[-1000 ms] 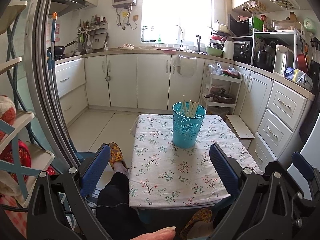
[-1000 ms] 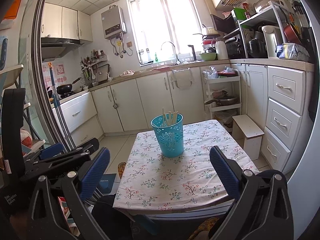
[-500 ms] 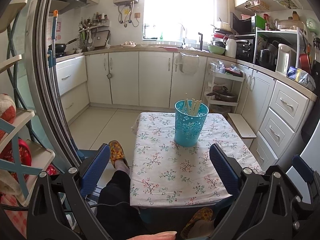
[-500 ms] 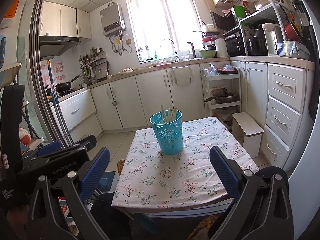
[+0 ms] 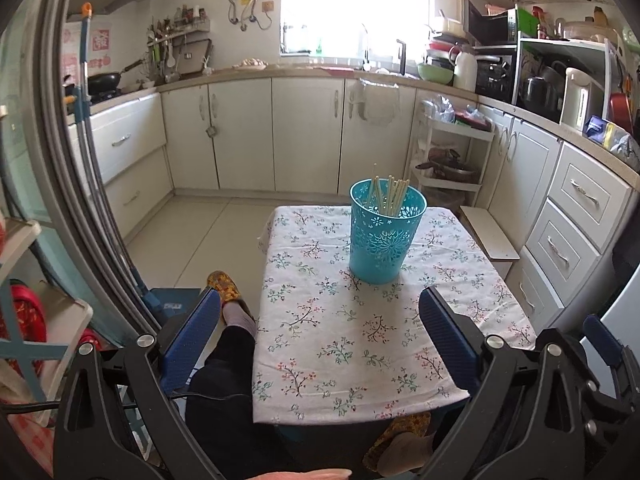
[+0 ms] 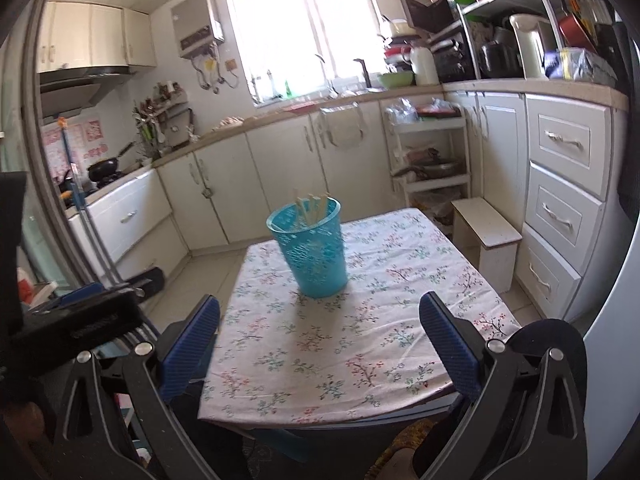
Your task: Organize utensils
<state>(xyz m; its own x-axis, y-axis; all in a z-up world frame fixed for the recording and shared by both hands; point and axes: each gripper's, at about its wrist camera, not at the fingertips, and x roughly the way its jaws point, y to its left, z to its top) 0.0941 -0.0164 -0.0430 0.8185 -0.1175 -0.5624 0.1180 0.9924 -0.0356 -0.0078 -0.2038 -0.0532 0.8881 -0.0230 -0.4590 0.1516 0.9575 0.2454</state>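
The left gripper (image 5: 320,344) is held level with its jaws spread wide and nothing between the blue pads (image 5: 191,340). The right gripper (image 6: 319,344) is posed the same way, jaws fully apart and empty, tilted slightly so its view leans to one side, with part of the left gripper's black body showing at its left edge. Below the left gripper, the person's dark-trousered leg (image 5: 228,392) extends forward to a slippered foot (image 5: 228,288), and a fingertip (image 5: 308,474) shows at the bottom edge.

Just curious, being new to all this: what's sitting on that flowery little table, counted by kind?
Turquoise basket: 1
Bundle of chopsticks standing inside it: 1; the single sticks overlap too much to count
Total: 2 kinds; nothing else shows on the tablecloth.
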